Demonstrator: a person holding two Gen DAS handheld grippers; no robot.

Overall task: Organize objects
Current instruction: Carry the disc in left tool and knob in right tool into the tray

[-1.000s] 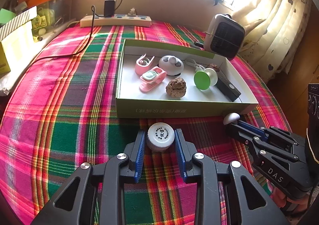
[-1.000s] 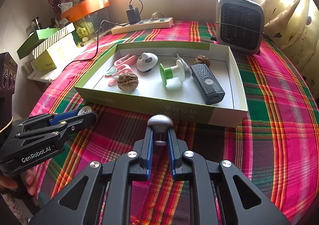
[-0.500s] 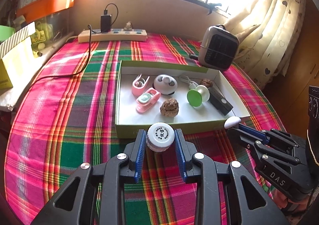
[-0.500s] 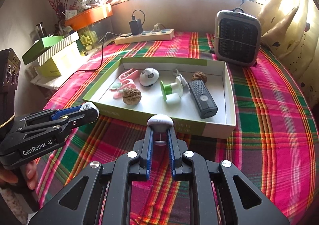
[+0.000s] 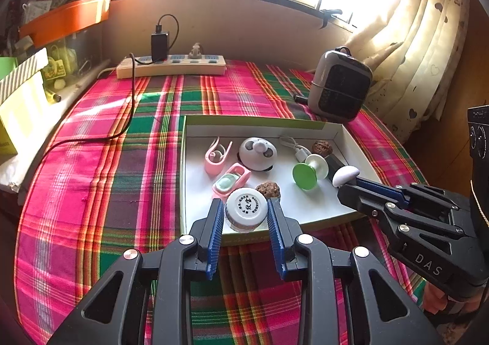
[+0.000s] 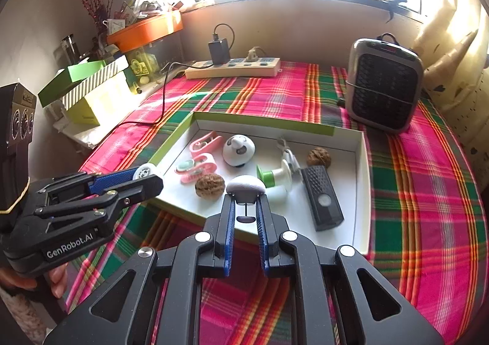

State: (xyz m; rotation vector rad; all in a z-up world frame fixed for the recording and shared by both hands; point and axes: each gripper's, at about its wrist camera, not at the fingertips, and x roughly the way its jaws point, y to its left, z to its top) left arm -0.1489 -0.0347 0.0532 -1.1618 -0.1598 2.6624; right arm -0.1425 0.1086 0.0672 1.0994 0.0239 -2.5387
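Both grippers carry something toward the shallow box (image 5: 259, 123) that lies on the plaid tablecloth (image 5: 91, 161), and the coming move seems to turn on how each load sits relative to the box's near wall. The left gripper (image 5: 246, 207) is clamped on a small white-capped bottle (image 5: 247, 204), cap facing the camera, its blue pads pressing either side. In the left wrist view the bottle appears over the near wall, just in front of a walnut (image 5: 268, 189) and a pink clip (image 5: 230, 181), so free floor for it looks scarce straight ahead and more open toward the near right corner. The right gripper (image 6: 246, 196) is closed tight on the thin stem of a white mushroom-shaped knob (image 6: 246, 184), dome up and stem running back between the fingers. It sits above the near wall too, with a second walnut (image 6: 210, 185) to its left and the green-and-white spool (image 6: 273, 175) just beyond. The black remote (image 6: 322, 198) lies lengthwise to its right, long axis pointing away from the gripper. Neither load is inside yet; each likely needs a short advance and descent before release
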